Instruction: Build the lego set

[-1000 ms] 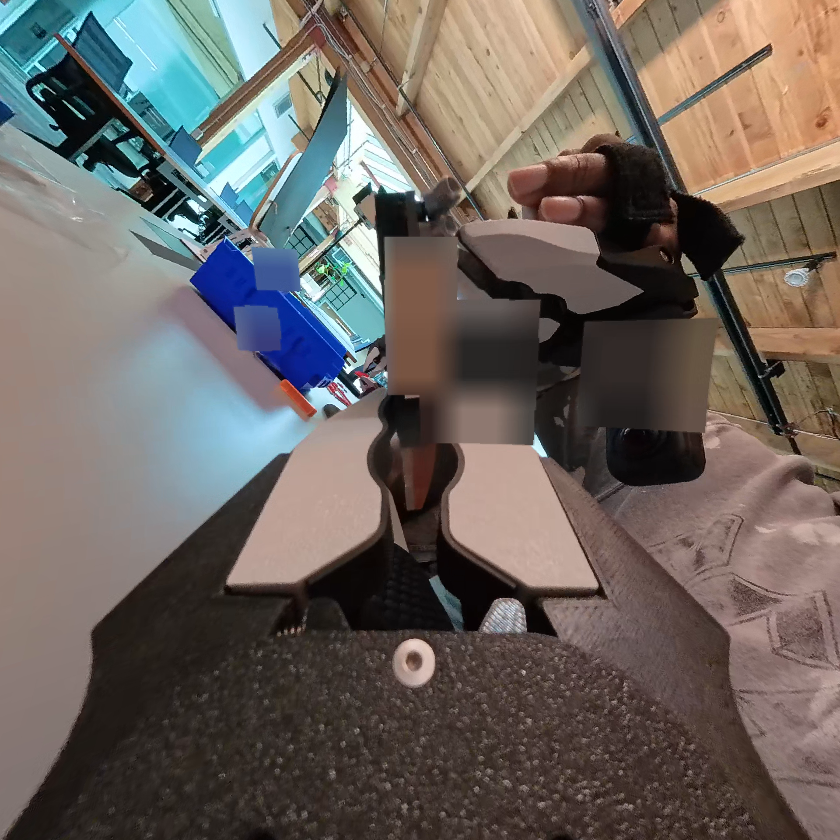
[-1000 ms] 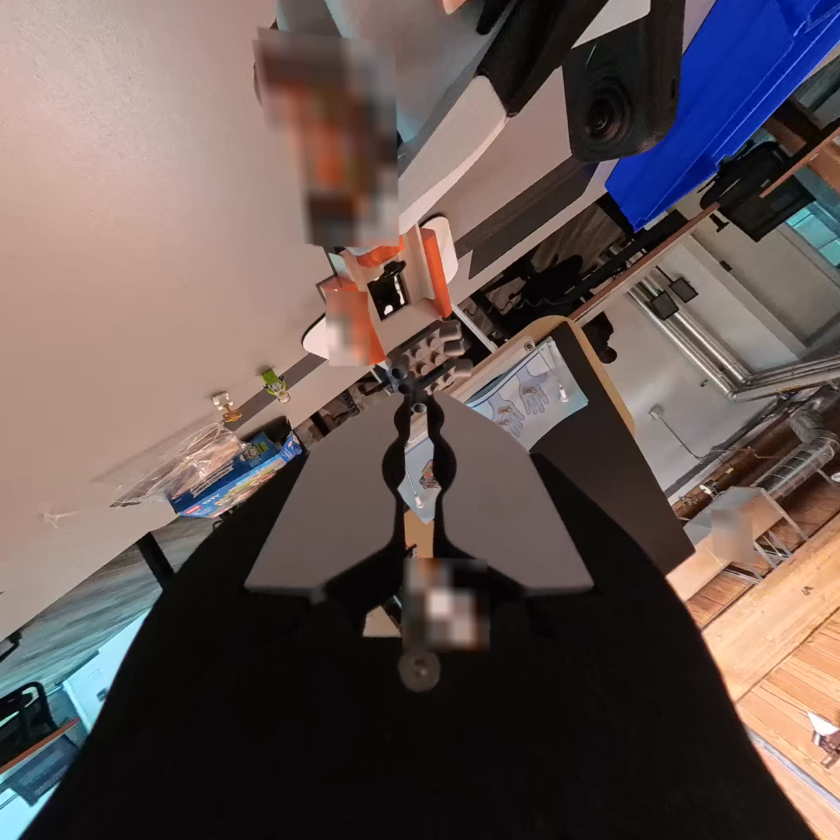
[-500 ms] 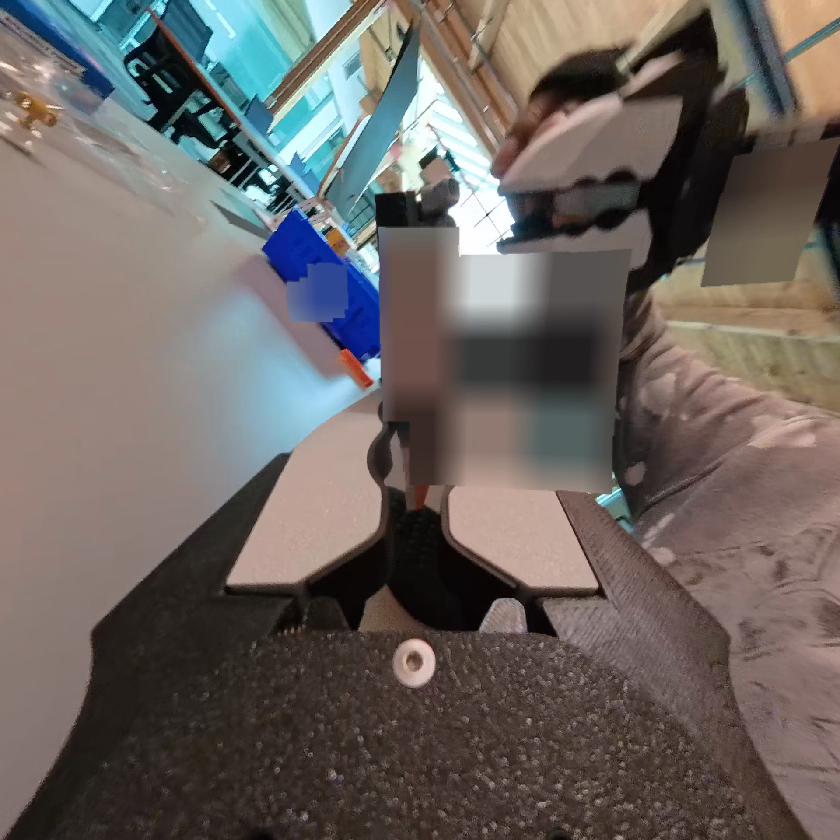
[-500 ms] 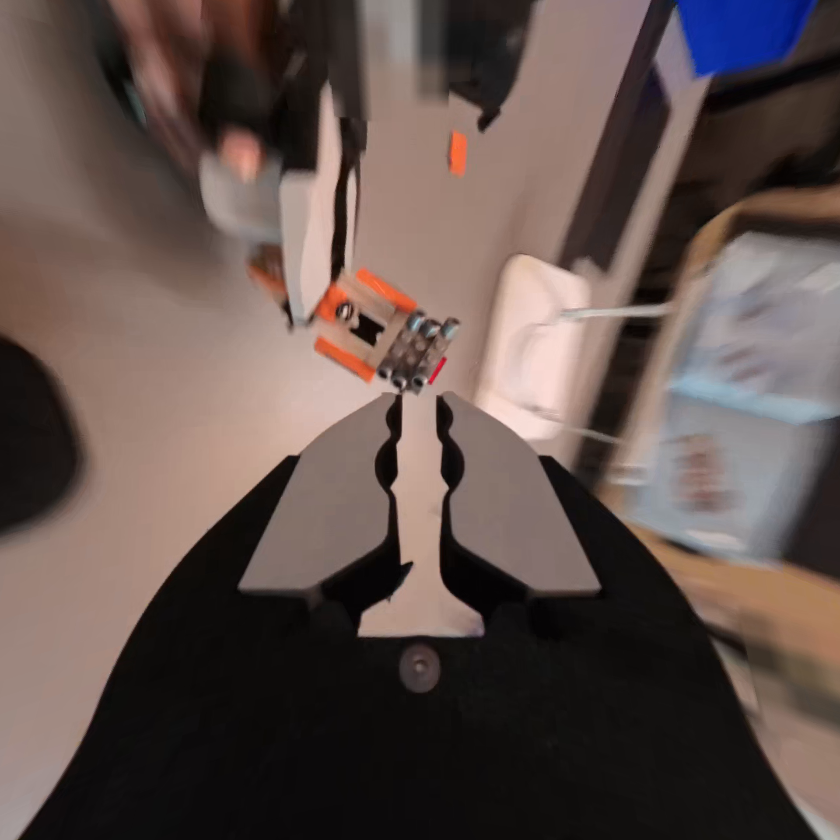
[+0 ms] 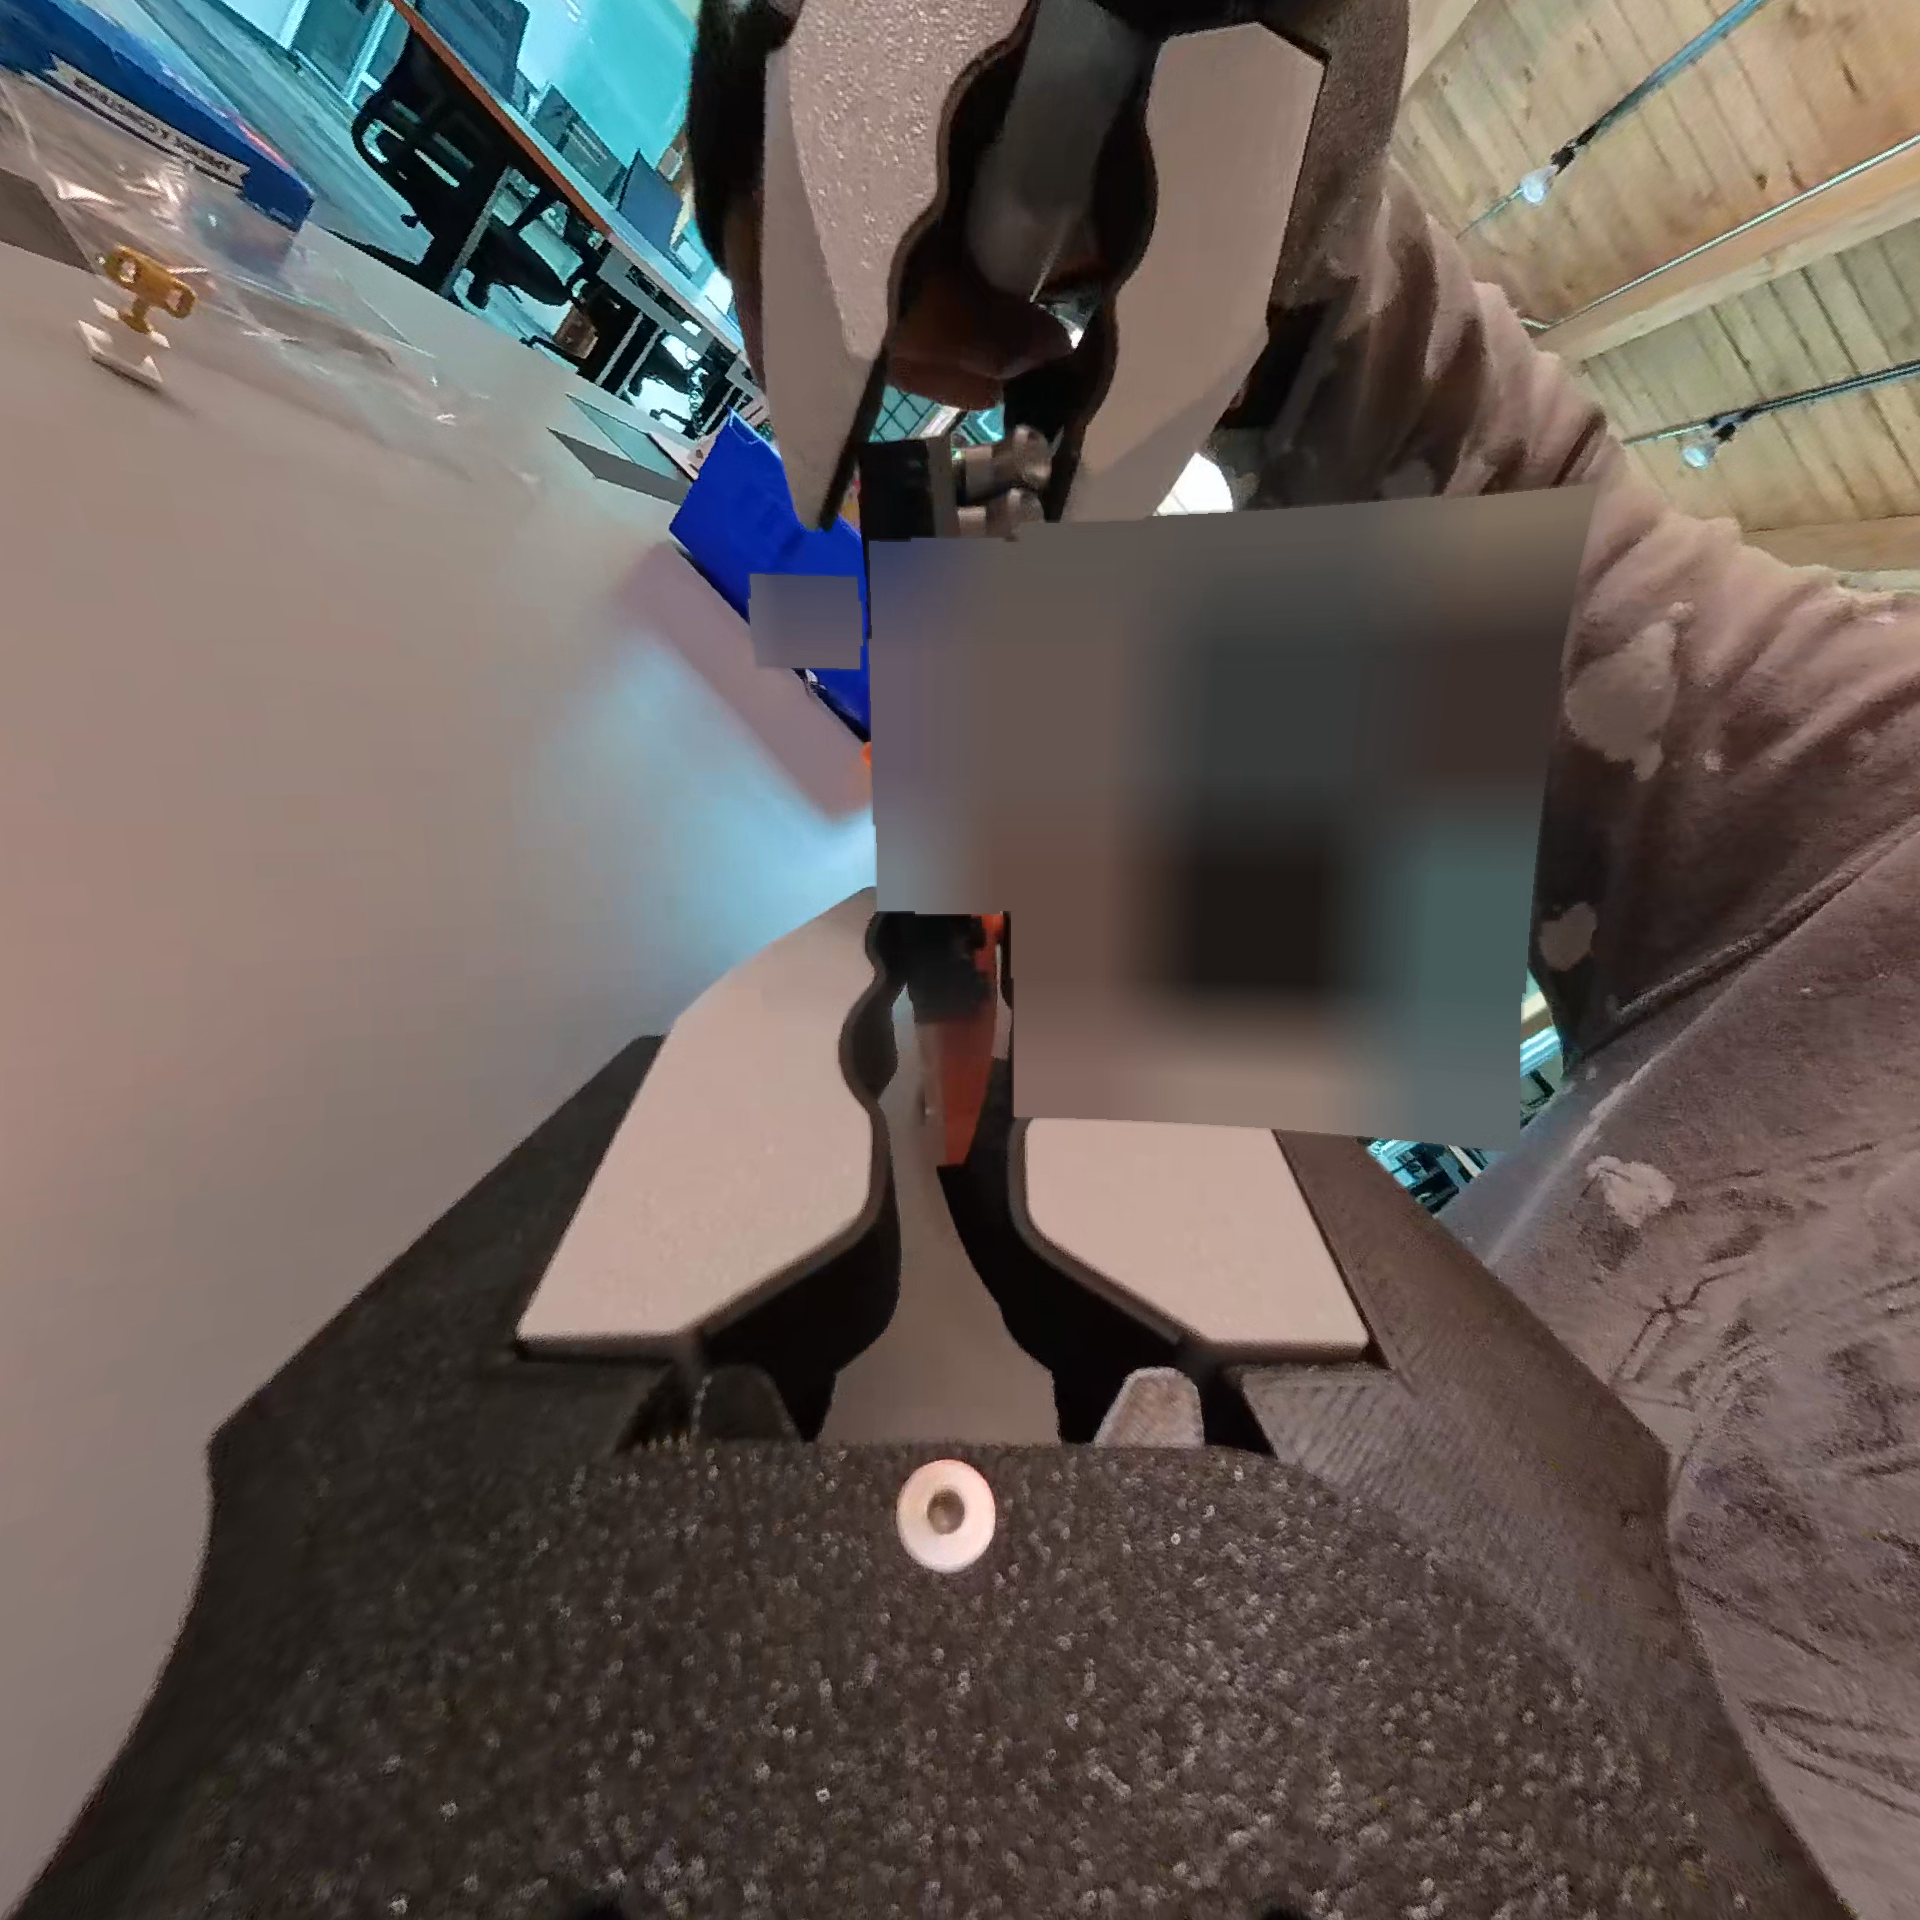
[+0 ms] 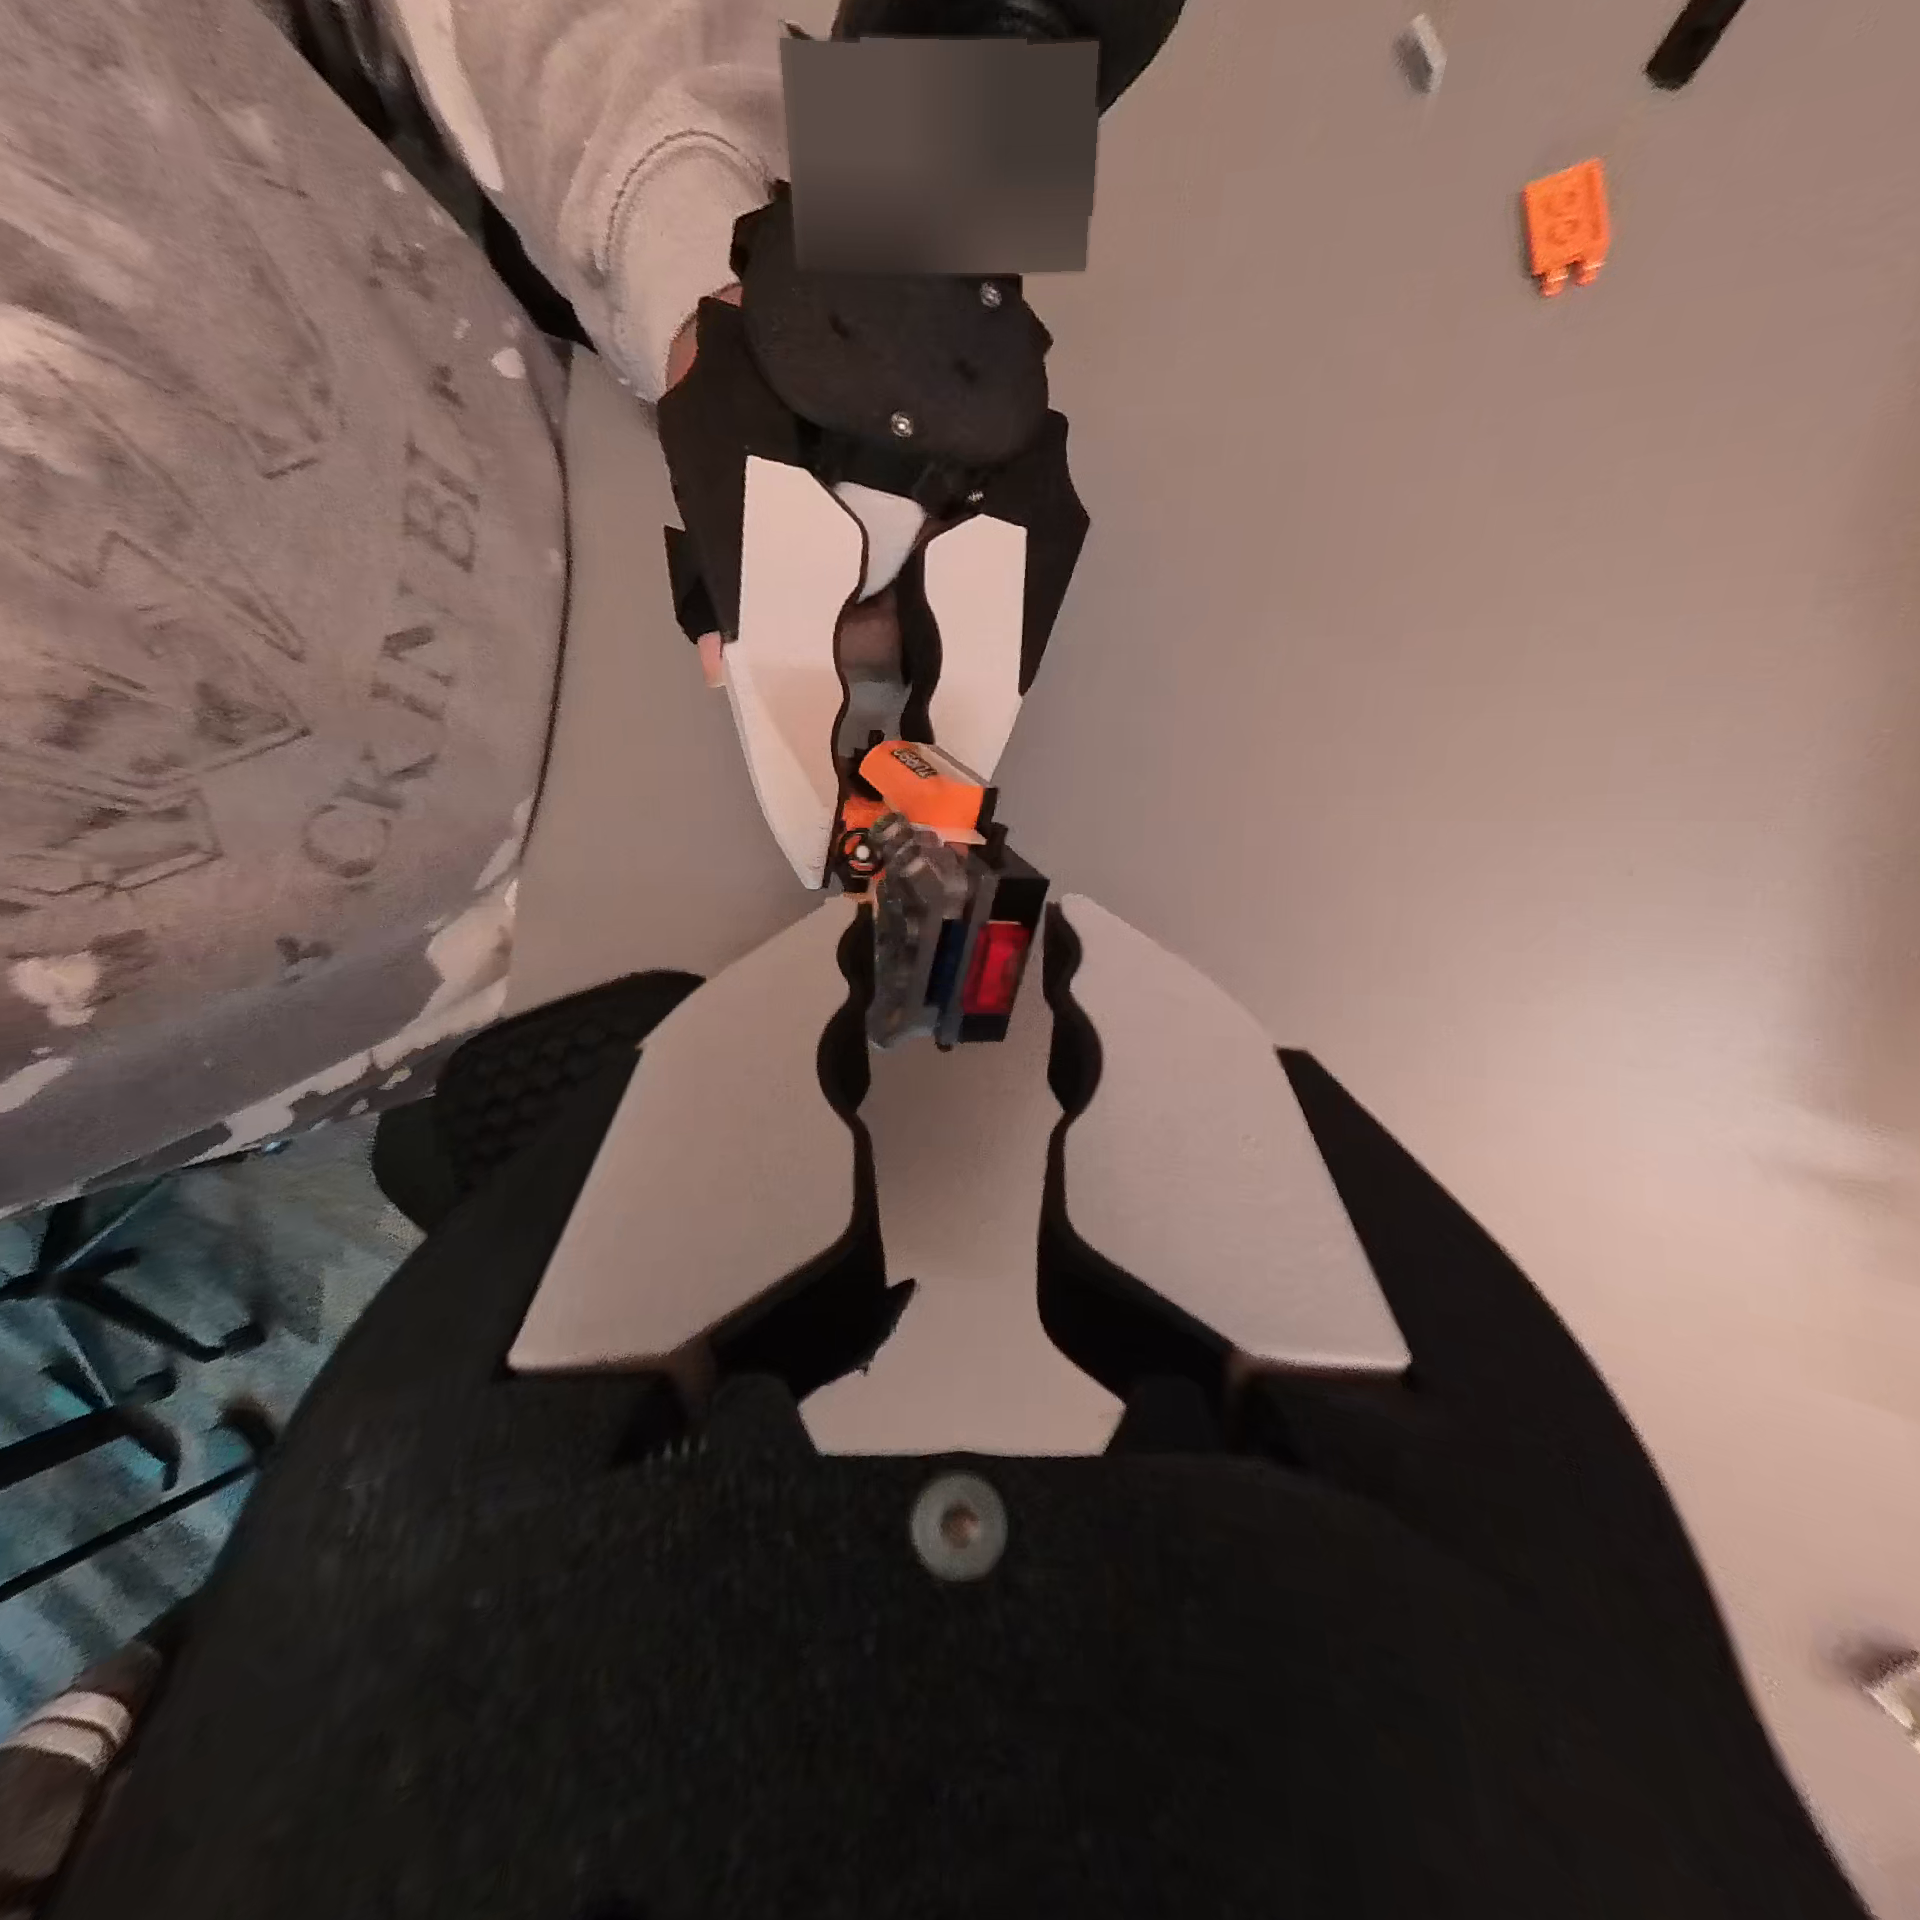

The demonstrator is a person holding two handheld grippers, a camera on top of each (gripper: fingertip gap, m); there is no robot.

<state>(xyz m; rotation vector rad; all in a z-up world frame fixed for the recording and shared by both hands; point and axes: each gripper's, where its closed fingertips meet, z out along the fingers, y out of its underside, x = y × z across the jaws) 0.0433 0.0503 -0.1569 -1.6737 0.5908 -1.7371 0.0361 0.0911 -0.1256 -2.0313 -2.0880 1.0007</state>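
Note:
My left gripper [image 5: 935, 935] is shut on the orange end of a small lego build [image 5: 961, 1049], much of it hidden behind a blur patch. In the right wrist view the left gripper [image 6: 904, 821] comes in from above, holding the build [image 6: 935, 935] above the white table [image 6: 1455, 727]. The build has orange slopes, a grey studded part and a black block with a red piece. My right gripper [image 6: 945, 914] is open, its tips on either side of the build's grey-and-black end. It also shows at the top of the left wrist view [image 5: 956, 488].
An orange plate [image 6: 1564, 223], a small grey piece [image 6: 1418, 52] and a black piece [image 6: 1683, 42] lie on the table. A blue bin [image 5: 758, 509], a gold piece on a white tile [image 5: 140, 301] and a blue box [image 5: 156, 145] are farther off. The person's grey sweater [image 6: 260, 520] is close on the left. Spacing between my two grippers at the tips: around 6 centimetres.
My right gripper has swung round to face the left one, opened wider, and now straddles the build's grey-and-black end. My left gripper has kept its hold.

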